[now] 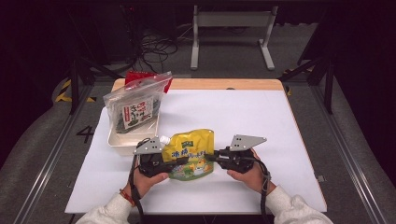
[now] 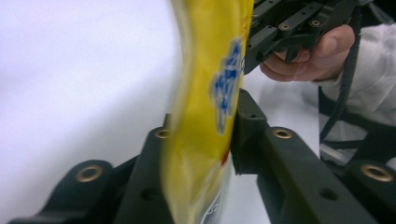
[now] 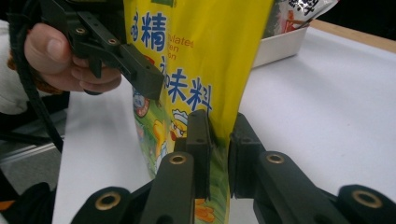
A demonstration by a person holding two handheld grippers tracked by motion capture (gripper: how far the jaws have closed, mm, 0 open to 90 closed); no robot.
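Looking down from the high view, a person is holding a yellow pouch (image 1: 192, 154) between two tools near the front edge of the white table (image 1: 243, 116). The left gripper (image 1: 180, 162) is pinching the pouch's left edge, and the right gripper (image 1: 209, 157) is pinching its right edge. Behind them, a clear bag (image 1: 135, 103) of dark snack packets is standing in a white tray (image 1: 122, 140), with a red packet (image 1: 136, 75) lying just behind.

Along the left gripper view, the black jaws are pressing on the pouch from both sides, and the other tool is gripping farther off.

Along the right gripper view, the jaws are clamping the printed pouch near its lower edge, while the left tool is biting its far edge.
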